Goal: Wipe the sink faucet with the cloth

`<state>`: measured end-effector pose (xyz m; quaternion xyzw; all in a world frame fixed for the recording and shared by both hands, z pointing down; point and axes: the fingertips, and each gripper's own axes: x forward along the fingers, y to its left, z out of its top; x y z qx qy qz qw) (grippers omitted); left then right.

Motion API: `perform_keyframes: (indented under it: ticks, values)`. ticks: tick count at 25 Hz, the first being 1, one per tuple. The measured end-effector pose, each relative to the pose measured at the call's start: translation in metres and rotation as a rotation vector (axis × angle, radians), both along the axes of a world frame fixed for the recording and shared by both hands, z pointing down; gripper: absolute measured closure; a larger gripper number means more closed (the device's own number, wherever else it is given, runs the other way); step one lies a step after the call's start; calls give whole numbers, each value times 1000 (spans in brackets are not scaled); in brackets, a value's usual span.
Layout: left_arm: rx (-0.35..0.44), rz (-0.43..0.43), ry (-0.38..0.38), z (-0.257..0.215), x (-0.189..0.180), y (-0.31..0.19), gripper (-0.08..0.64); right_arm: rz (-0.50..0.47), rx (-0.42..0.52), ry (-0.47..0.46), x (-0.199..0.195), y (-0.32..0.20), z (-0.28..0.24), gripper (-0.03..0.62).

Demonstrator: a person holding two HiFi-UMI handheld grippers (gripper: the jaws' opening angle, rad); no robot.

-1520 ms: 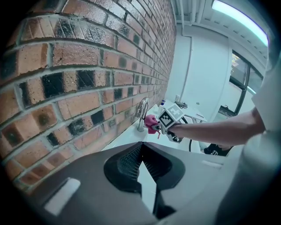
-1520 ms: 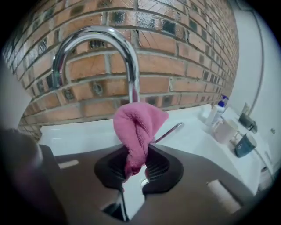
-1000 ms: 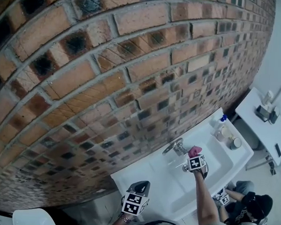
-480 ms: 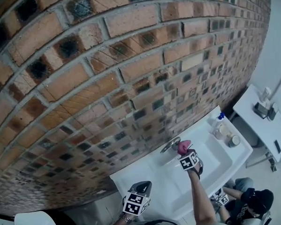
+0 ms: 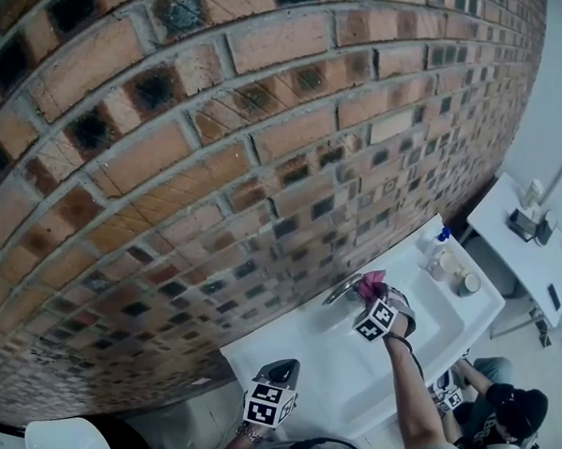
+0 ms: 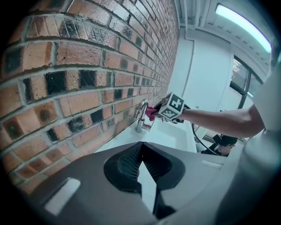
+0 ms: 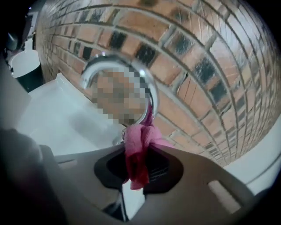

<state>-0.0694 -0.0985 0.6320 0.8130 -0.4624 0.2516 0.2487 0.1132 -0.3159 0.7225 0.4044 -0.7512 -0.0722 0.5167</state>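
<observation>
The pink cloth [image 7: 139,149] is pinched in the right hand-held gripper [image 7: 138,163] and pressed against the curved chrome faucet [image 7: 152,94] just ahead of its jaws, over the white sink [image 5: 440,321]. A brick wall [image 5: 219,150] rises beyond. The left hand-held gripper [image 6: 141,158], well apart on the right gripper's left, has its jaws pressed together on nothing.

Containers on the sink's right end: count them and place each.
3. A blue-capped bottle stands nearest the wall, a pale jar in front of it, a round pot nearest the front edge. They are small; more may be hidden.
</observation>
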Motion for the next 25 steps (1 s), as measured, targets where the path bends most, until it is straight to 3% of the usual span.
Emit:
perform_keyframes:
  ticks: [6,10,13,17,22,25]
  values:
    - [0,13,15,1,8,0,541,-73,144,-49,-24,18,-74,529]
    - [4,18,17,1,8,0,541,-163,215,-184,-59,37,-128,532]
    - [7,11,16,0,5,-1,541,-257,142,-164,-105,50,-116,534]
    - [16,3,21,-5,3,6,541,-248,40,-159,-136,80,-62,535]
    - [10,-50,21,-2,-19,7,541,-89,-190,-225,-114,105,18,535]
    - [3,-61,24,0,-22,7,541,-16,-135,-277,-84,84,11,535]
